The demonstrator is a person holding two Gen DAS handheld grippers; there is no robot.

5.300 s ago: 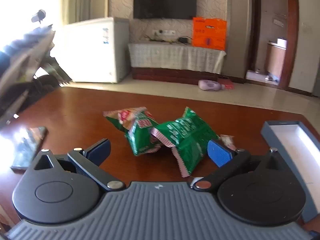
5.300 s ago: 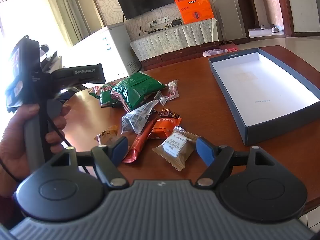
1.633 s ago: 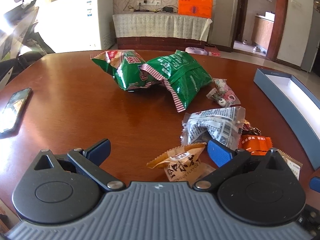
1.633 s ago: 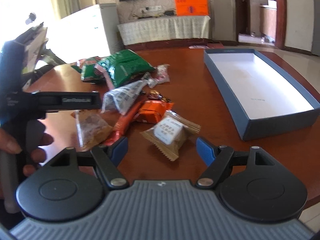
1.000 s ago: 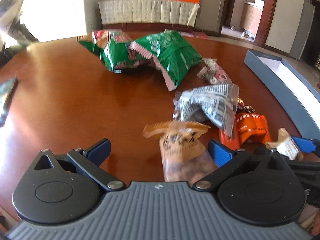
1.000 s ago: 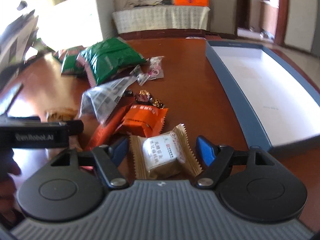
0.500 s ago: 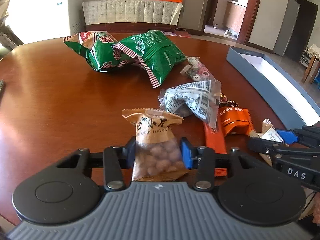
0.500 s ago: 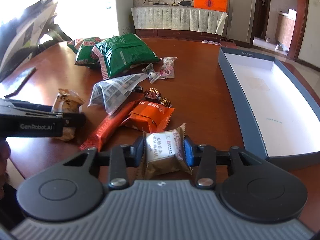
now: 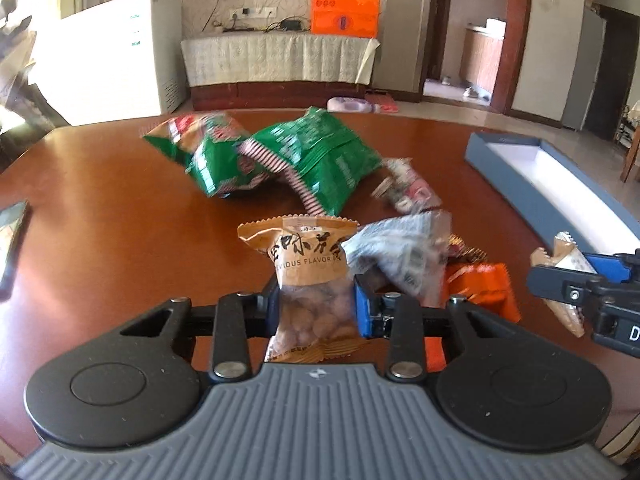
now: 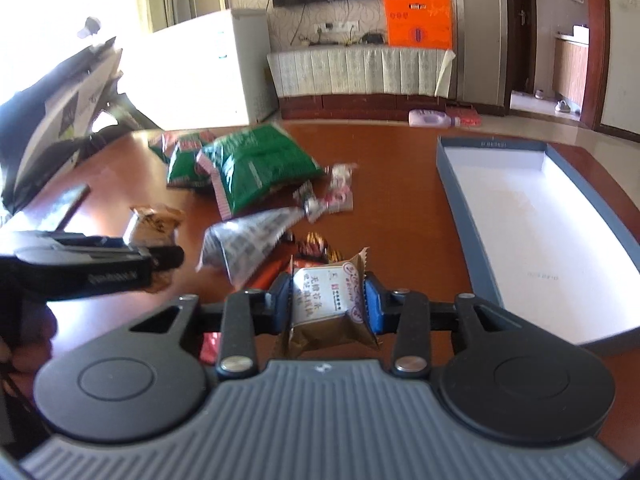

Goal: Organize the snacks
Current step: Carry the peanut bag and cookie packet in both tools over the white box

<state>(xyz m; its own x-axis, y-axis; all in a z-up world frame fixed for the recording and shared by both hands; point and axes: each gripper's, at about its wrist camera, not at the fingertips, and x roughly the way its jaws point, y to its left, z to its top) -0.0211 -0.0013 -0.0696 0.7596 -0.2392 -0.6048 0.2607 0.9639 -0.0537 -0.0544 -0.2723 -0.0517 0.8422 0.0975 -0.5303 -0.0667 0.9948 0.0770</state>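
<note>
My left gripper (image 9: 316, 304) is shut on a tan peanut packet (image 9: 310, 264) and holds it above the table. My right gripper (image 10: 328, 304) is shut on a brown pastry packet with a white label (image 10: 330, 300), also lifted. In the left wrist view the right gripper (image 9: 576, 280) shows at the right edge with its packet (image 9: 560, 256). In the right wrist view the left gripper (image 10: 152, 258) shows at the left with the peanut packet (image 10: 154, 222). The open blue box (image 10: 448, 184) with a white inside lies on the right.
On the brown table (image 9: 100, 200) lie two green bags (image 9: 312, 156), a grey printed packet (image 9: 404, 252), an orange packet (image 9: 480, 280), small candies (image 10: 336, 192) and a long red packet (image 10: 210, 344). A phone (image 9: 10, 236) lies at the left edge.
Both grippers, shut on their packets half a second ago, have lifted them off the table. The views have tilted up and the table's far side shows more.
</note>
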